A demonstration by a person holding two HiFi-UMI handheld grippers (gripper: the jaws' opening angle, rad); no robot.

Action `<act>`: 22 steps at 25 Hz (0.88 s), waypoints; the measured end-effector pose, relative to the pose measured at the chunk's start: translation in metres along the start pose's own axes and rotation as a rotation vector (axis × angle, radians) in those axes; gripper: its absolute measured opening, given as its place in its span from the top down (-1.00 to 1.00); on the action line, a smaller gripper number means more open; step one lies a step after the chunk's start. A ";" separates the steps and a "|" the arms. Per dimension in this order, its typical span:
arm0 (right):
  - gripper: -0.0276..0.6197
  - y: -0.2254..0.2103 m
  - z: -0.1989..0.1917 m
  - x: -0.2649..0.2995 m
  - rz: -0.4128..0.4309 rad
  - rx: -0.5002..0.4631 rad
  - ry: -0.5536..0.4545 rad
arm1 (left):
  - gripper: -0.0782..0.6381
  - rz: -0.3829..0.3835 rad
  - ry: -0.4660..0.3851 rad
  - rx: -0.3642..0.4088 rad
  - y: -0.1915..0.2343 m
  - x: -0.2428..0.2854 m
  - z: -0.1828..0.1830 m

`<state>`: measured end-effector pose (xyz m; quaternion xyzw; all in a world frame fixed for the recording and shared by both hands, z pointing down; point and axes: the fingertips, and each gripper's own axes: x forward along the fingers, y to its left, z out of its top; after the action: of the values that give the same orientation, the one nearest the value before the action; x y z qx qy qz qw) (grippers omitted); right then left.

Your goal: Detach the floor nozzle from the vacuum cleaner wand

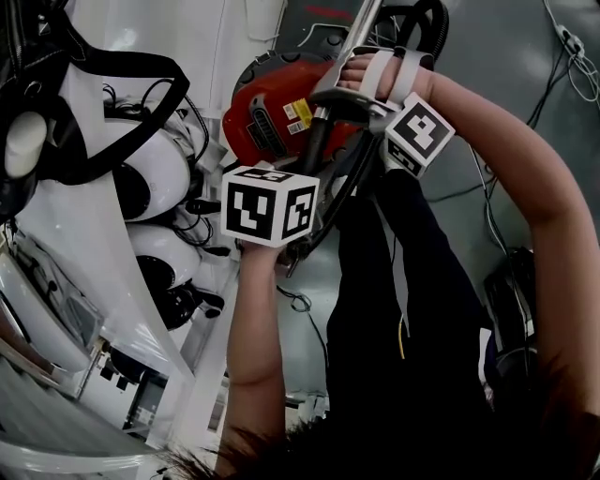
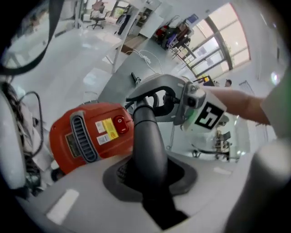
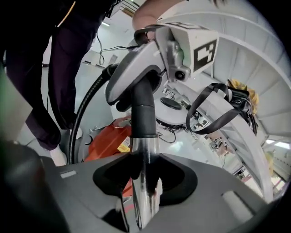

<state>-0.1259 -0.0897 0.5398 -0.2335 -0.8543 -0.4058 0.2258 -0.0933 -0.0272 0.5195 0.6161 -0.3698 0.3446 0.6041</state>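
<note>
Red plastic vacuum cleaner body point(image 2: 88, 136) sits at left of the left gripper view. My left gripper point(image 2: 150, 182) is clamped on the black curved hose tube point(image 2: 148, 132), frame centre. My right gripper point(image 3: 144, 182) grips the chrome steel wand point(image 3: 144, 154) just below its black cuff point(image 3: 143, 109).

wand point(image 1: 364, 23): cut off at top edge | vacuum body point(image 1: 267, 112): partly behind marker cube point(image 1: 270, 204)

Daylight is pouring through the far windows point(image 2: 223, 50), glare is streaking the chrome wand point(image 3: 144, 182), and both gripper views are bending, blurring and darkening toward their edges.
</note>
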 end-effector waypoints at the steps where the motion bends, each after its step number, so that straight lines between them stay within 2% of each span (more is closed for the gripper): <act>1: 0.42 0.000 0.000 0.001 -0.017 -0.002 0.003 | 0.53 -0.074 0.002 -0.054 -0.004 0.000 -0.002; 3: 0.42 0.001 -0.001 0.002 -0.027 0.006 0.010 | 0.54 -0.181 -0.011 -0.142 -0.010 -0.001 -0.004; 4: 0.42 0.001 -0.003 0.002 -0.019 0.012 0.018 | 0.54 -0.186 -0.019 -0.154 -0.011 -0.004 -0.005; 9: 0.41 0.000 -0.031 -0.002 0.007 0.015 0.111 | 0.55 -0.050 -0.018 -0.056 -0.007 -0.018 -0.027; 13: 0.41 0.002 -0.034 -0.002 0.014 0.014 0.140 | 0.55 -0.061 -0.035 -0.072 -0.006 -0.012 -0.025; 15: 0.41 0.003 -0.034 -0.001 0.014 0.015 0.146 | 0.55 -0.038 -0.046 -0.056 -0.004 -0.009 -0.023; 19: 0.40 0.007 -0.034 0.002 0.017 0.020 0.151 | 0.54 0.106 -0.053 0.055 0.018 -0.009 -0.034; 22: 0.40 0.014 -0.032 0.005 0.031 0.027 0.157 | 0.54 0.126 -0.081 0.008 0.036 -0.013 -0.041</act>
<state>-0.1156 -0.1065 0.5696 -0.2110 -0.8357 -0.4076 0.3015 -0.1301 0.0148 0.5274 0.6074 -0.4305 0.3583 0.5633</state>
